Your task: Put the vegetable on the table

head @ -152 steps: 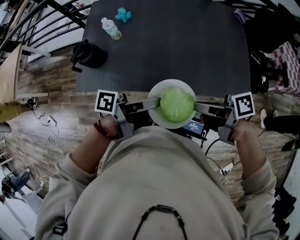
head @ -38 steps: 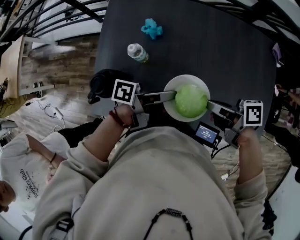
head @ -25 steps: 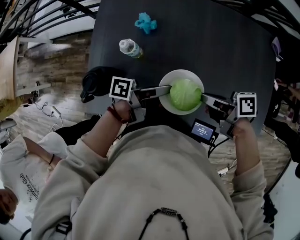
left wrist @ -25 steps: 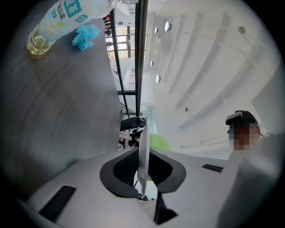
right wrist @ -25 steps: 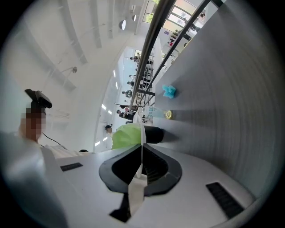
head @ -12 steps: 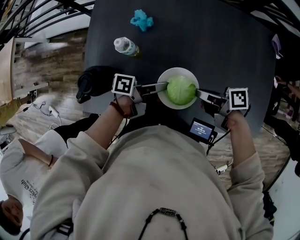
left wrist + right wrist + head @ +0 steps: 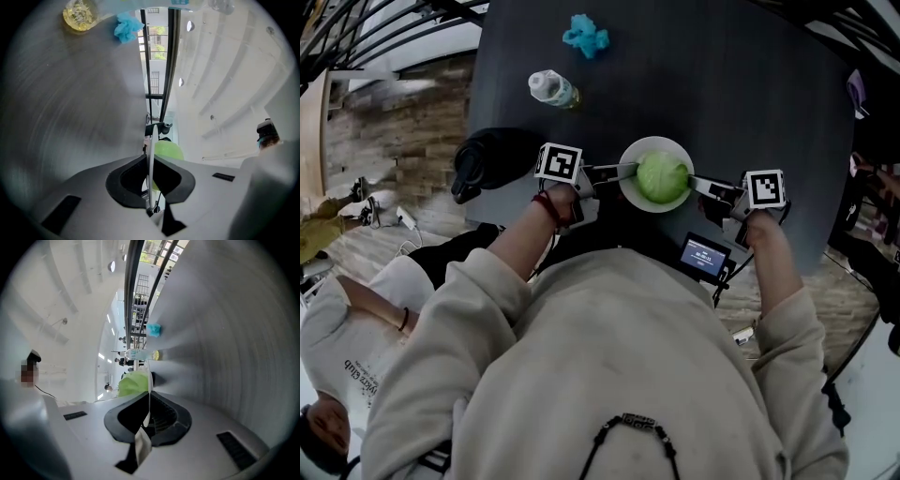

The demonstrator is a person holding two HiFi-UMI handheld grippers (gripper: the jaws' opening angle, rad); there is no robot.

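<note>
Near the desk's front edge, about midway along it, the round white plate point(image 7: 630, 194) carrying the pale green cabbage head point(image 7: 662, 177) is held between two tools. The left hand-held gripper point(image 7: 615, 172) is clenched on the plate's left rim and the right hand-held gripper point(image 7: 697, 182) is clenched on its right rim. Each gripper view shows the thin rim edge-on between closed jaws. Compared with a second ago the plate looks smaller and lies further over the dark grey desk point(image 7: 722, 84), so both hands have brought it down towards the surface. I judge the set-down nearly done, with only the release left. Whether the plate's base already touches the desk cannot be told, since its underside is hidden. The desk's front edge is covered by the person's shoulders, and the black vessel point(image 7: 483, 161) at the left edge is too dark to make out
</note>
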